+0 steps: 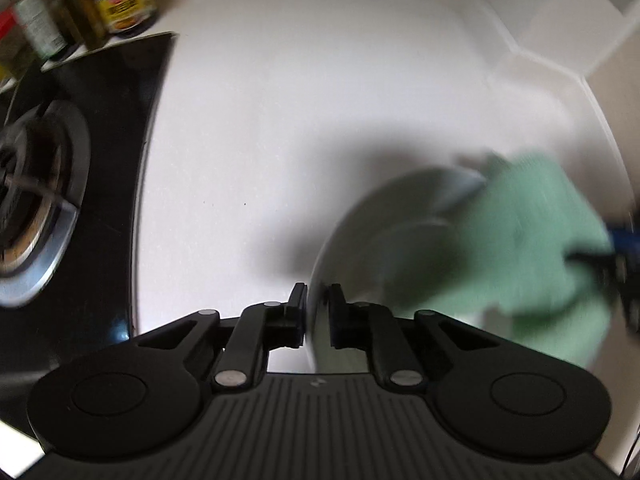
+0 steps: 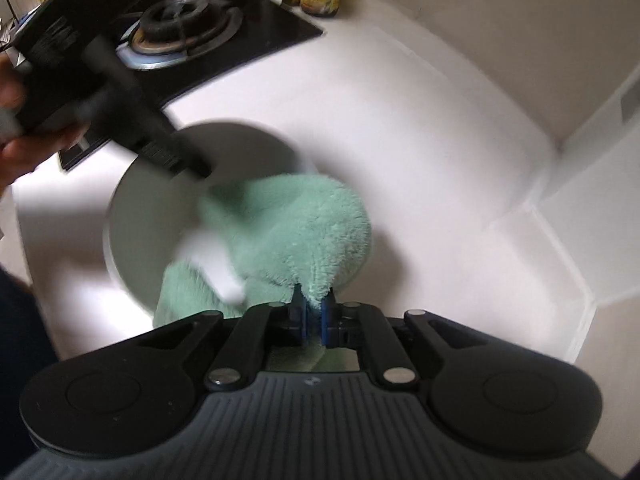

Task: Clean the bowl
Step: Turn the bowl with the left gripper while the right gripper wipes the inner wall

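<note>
A white bowl sits on the white counter. My left gripper is shut on the bowl's near rim. In the right wrist view the bowl lies centre-left, with my left gripper clamped on its far-left rim. My right gripper is shut on a green fluffy cloth that lies inside the bowl and over its near rim. The cloth shows blurred in the left wrist view, with my right gripper behind it.
A black gas hob with a burner lies left of the bowl; it also shows in the right wrist view. Jars and bottles stand behind it by the wall. The counter ends in a raised white edge on the right.
</note>
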{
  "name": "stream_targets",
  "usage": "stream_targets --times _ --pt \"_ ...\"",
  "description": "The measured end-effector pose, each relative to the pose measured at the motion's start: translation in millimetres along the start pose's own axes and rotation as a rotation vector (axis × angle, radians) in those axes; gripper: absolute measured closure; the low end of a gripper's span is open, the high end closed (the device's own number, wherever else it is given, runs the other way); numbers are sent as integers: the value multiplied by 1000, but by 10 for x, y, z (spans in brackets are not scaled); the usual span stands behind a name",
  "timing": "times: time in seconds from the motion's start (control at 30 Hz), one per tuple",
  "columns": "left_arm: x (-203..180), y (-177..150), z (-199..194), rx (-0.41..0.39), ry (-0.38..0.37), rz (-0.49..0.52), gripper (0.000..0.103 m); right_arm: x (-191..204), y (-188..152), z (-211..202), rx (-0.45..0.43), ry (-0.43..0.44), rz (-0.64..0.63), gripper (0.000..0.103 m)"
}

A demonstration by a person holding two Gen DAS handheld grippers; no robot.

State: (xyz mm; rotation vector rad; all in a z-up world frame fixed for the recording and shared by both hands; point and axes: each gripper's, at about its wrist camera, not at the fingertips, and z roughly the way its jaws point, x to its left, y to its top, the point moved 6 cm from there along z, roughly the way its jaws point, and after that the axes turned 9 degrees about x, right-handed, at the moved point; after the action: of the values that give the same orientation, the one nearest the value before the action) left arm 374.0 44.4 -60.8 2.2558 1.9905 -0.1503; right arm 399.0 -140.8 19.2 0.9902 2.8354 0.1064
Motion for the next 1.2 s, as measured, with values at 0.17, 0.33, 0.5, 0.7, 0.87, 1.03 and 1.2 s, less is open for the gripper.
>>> stream_targets --times 0.17,0.33,0.5,0.7,0.87,1.03,1.2 --pt "17 213 -19 23 19 113 94 -251 259 100 7 119 17 96" --pt "43 254 25 29 -10 115 94 -315 366 126 -2 250 52 86" --pt "149 231 126 -3 -26 33 94 -316 317 344 47 165 125 92" --pt "62 158 124 18 11 142 92 29 190 393 22 87 -194 89" --pt "-118 445 69 104 51 285 92 168 155 379 29 43 -403 86" --pt "-319 641 127 189 102 367 89 212 167 401 38 33 -533 85" --pt "-102 668 108 103 -75 96 78 52 103 352 14 82 -257 88"
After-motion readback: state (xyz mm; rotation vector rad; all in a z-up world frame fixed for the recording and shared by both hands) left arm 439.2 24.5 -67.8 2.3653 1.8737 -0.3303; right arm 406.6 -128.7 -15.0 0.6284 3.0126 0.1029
